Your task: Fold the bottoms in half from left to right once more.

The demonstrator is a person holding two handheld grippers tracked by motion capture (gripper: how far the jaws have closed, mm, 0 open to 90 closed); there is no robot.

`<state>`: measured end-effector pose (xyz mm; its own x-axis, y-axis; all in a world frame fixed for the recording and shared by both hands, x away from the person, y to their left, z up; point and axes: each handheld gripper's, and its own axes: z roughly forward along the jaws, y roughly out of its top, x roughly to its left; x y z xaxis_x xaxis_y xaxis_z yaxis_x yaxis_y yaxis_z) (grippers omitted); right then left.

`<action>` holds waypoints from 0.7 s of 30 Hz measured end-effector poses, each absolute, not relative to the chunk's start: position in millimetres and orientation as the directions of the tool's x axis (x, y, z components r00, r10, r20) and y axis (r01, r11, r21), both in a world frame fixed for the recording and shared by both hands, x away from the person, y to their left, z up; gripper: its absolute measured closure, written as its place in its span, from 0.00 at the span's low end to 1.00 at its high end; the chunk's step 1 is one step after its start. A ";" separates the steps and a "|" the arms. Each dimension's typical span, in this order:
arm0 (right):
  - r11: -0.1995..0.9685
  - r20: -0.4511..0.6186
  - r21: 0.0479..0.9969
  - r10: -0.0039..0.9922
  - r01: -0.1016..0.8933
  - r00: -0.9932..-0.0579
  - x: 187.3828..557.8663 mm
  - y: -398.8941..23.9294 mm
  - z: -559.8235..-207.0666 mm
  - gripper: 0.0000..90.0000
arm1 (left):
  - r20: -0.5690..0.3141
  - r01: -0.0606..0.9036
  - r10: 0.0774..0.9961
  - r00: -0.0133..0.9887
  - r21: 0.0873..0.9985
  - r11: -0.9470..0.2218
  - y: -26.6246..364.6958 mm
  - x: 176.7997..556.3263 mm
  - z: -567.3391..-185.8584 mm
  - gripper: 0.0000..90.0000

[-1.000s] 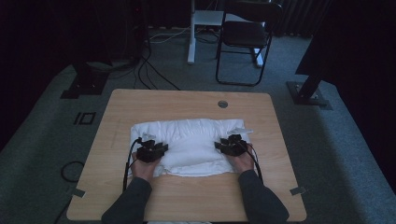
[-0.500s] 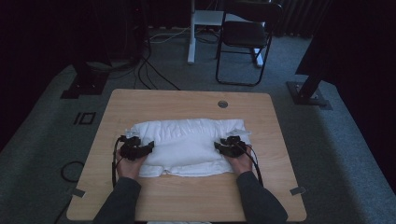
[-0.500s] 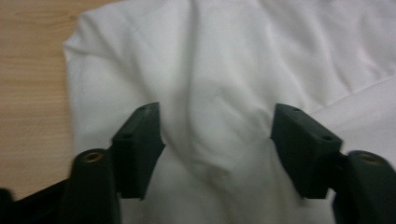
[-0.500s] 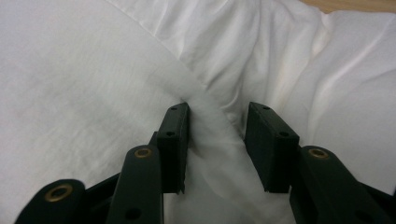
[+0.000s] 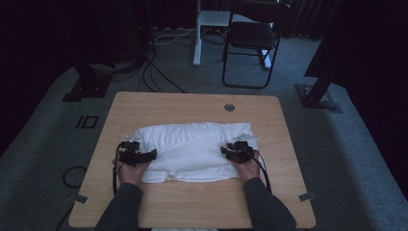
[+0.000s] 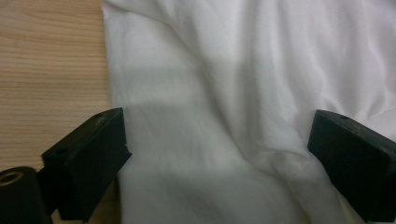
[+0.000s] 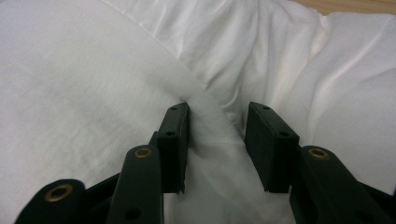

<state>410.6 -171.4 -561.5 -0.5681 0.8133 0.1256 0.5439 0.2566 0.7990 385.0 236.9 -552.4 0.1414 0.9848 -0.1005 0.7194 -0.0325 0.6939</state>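
White cloth (image 5: 190,150) edge: left claw (image 5: 138,155) just opened wide, right claw (image 5: 235,151) pinching a fold.

White cloth (image 5: 190,151): one piece, soft cotton-like fabric, plain, no print visible. Folded into a wide, roughly rectangular bundle of several layers, puffy and creased, with a diagonal fold across its middle. Lies flat at the centre of the wooden counter (image 5: 192,103), long side running left to right; near edge uneven, small corners sticking out at both ends.
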 end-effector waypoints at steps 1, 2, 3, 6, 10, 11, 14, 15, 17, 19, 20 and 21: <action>0.256 0.126 0.800 0.813 0.543 -0.568 410.4 -171.5 -561.7 0.65 | -0.080 0.719 0.988 0.136 0.693 -0.043 237.1 384.3 -552.9 0.06; 0.255 0.126 0.800 0.814 0.543 -0.567 410.2 -171.5 -561.8 0.65 | -0.052 0.720 0.990 0.132 0.691 -0.060 237.9 383.2 -554.0 0.06; 0.254 0.126 0.800 0.814 0.543 -0.567 409.9 -171.5 -561.9 0.65 | -0.050 0.715 0.990 0.135 0.696 -0.062 239.8 381.6 -554.9 0.04; 0.253 0.125 0.802 0.815 0.542 -0.565 409.5 -171.3 -562.1 0.65 | -0.058 0.707 0.988 0.143 0.705 -0.061 242.7 377.9 -555.7 0.05; 0.252 0.121 0.804 0.817 0.538 -0.563 408.9 -170.9 -562.4 0.65 | -0.005 0.707 0.988 0.155 0.699 -0.108 234.7 376.8 -556.5 0.07; 0.252 0.119 0.805 0.818 0.537 -0.563 408.7 -170.7 -562.5 0.65 | -0.004 0.707 0.987 0.158 0.698 -0.110 232.7 376.4 -555.8 0.08; 0.250 0.118 0.806 0.820 0.536 -0.560 408.1 -170.3 -562.7 0.65 | -0.006 0.704 0.985 0.174 0.700 -0.120 230.1 374.7 -554.1 0.18; 0.250 0.117 0.806 0.820 0.536 -0.560 407.9 -170.2 -562.8 0.65 | -0.008 0.703 0.985 0.175 0.701 -0.119 229.5 373.9 -553.7 0.20; 0.250 0.116 0.807 0.821 0.535 -0.559 407.4 -169.9 -562.9 0.65 | -0.011 0.699 0.983 0.185 0.704 -0.124 227.1 371.4 -552.7 0.27; 0.250 0.114 0.807 0.822 0.534 -0.558 407.1 -169.7 -562.9 0.65 | -0.016 0.693 0.980 0.199 0.709 -0.129 224.4 369.4 -551.8 0.38; 0.250 0.114 0.808 0.822 0.534 -0.558 407.0 -169.6 -562.9 0.65 | -0.021 0.691 0.978 0.208 0.711 -0.131 223.7 368.8 -551.5 0.43; 0.250 0.113 0.808 0.823 0.534 -0.557 406.9 -169.5 -562.9 0.65 | -0.025 0.686 0.976 0.214 0.715 -0.132 223.5 368.3 -551.6 0.49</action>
<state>406.9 -169.5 -562.9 -0.5571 0.8227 0.1135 0.5338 0.2500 0.8078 368.3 223.5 -551.6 0.2144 0.9764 -0.0250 0.6861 -0.1323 0.7154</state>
